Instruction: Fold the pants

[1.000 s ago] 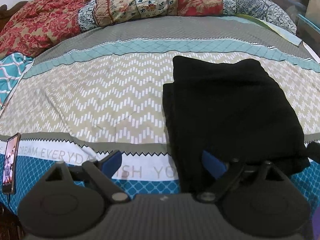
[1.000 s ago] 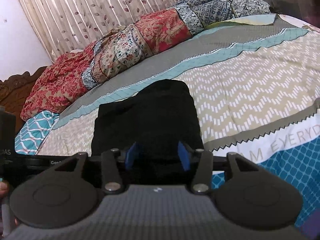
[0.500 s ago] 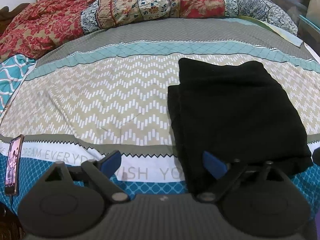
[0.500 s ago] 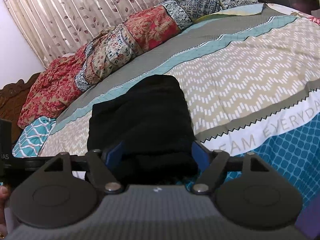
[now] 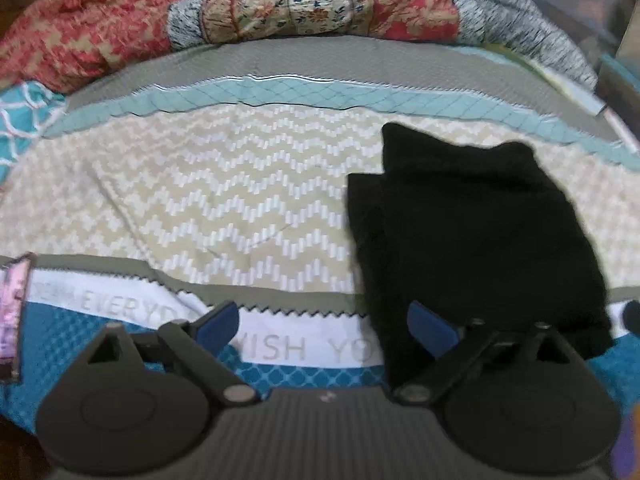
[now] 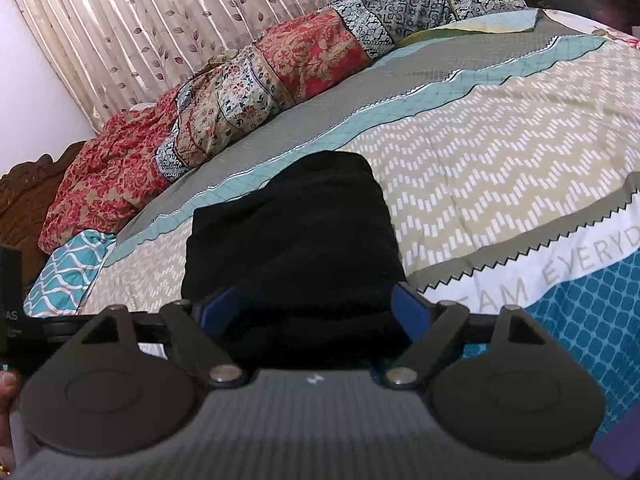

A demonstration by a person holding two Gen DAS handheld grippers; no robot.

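Observation:
The black pants point(image 5: 472, 240) lie folded into a compact stack on the patterned bedspread point(image 5: 224, 208), right of centre in the left wrist view. My left gripper point(image 5: 324, 326) is open and empty, its right finger at the stack's near left corner. In the right wrist view the pants point(image 6: 292, 236) lie straight ahead. My right gripper point(image 6: 316, 308) is open wide, its blue pads on either side of the stack's near edge, not closed on it.
A bunched floral quilt point(image 5: 280, 4) runs along the far side of the bed and also shows in the right wrist view point(image 6: 248, 92). A phone point(image 5: 12, 312) lies at the left edge. Curtains point(image 6: 180, 12) hang behind the carved wooden headboard point(image 6: 20, 196).
My right gripper opened from a narrow gap around the pants' near edge to wide open and drew back slightly. The left gripper stayed open and shifted a little; the view is blurred.

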